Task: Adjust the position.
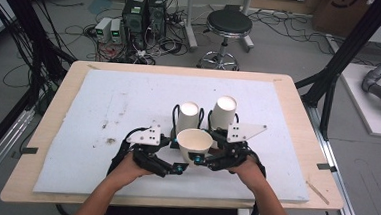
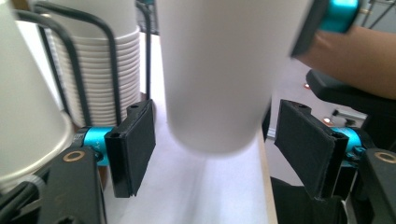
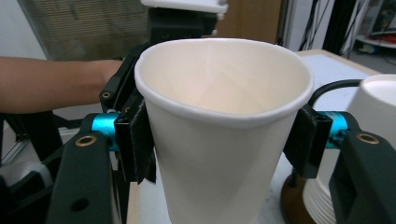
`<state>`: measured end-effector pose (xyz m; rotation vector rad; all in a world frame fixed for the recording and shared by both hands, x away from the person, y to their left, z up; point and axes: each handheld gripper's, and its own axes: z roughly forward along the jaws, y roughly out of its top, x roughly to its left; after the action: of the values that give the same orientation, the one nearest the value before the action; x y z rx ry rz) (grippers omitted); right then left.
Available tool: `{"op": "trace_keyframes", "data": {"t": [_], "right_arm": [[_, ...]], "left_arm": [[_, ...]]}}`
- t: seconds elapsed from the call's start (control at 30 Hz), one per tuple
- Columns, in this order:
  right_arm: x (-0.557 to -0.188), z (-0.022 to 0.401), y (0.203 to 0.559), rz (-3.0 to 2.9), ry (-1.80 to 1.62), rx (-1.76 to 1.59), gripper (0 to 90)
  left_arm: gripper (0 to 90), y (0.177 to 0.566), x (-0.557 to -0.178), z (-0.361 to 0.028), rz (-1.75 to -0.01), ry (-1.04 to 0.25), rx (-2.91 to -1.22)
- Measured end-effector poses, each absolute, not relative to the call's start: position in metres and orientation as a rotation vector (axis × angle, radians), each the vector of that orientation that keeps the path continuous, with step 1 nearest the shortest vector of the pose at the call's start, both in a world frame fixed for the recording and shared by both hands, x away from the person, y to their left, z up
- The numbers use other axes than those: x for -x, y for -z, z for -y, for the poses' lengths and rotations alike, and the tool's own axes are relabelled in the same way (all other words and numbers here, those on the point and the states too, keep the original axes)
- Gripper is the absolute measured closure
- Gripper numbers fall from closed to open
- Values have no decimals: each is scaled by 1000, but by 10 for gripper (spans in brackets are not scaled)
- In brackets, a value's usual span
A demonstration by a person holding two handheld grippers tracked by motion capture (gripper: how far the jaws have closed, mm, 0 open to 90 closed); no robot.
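While clamped by right gripper (image 3: 219, 140), paper cup (image 3: 224, 121) sits between parted left gripper (image 2: 215, 154) pads, untouched, at six o'clock from cup stacks (image 1: 205, 113).

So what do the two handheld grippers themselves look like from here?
Both are black two-jaw tools. The left gripper and right gripper each carry a pale grey three-cornered plate with small dark dots on top, turquoise metal fittings behind flat black jaw pads, brass-coloured screw rings and black trailing cables. The person's forearms are bare, with no sleeves showing.
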<state>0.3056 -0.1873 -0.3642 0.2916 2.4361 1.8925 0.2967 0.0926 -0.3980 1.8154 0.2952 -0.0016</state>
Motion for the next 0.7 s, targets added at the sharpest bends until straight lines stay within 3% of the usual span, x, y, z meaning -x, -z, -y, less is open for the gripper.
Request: {"op": "trace_keyframes", "data": {"t": [0.33,0.7], "right_arm": [[-307,204,363,-2411,-1834,-342,361],[-312,206,364,-2401,-1815,-379,361]], "left_arm": [[211,394,-293,-143,-479,-175,-1726],[207,395,-300,-180,-590,-273,-1684]]}}
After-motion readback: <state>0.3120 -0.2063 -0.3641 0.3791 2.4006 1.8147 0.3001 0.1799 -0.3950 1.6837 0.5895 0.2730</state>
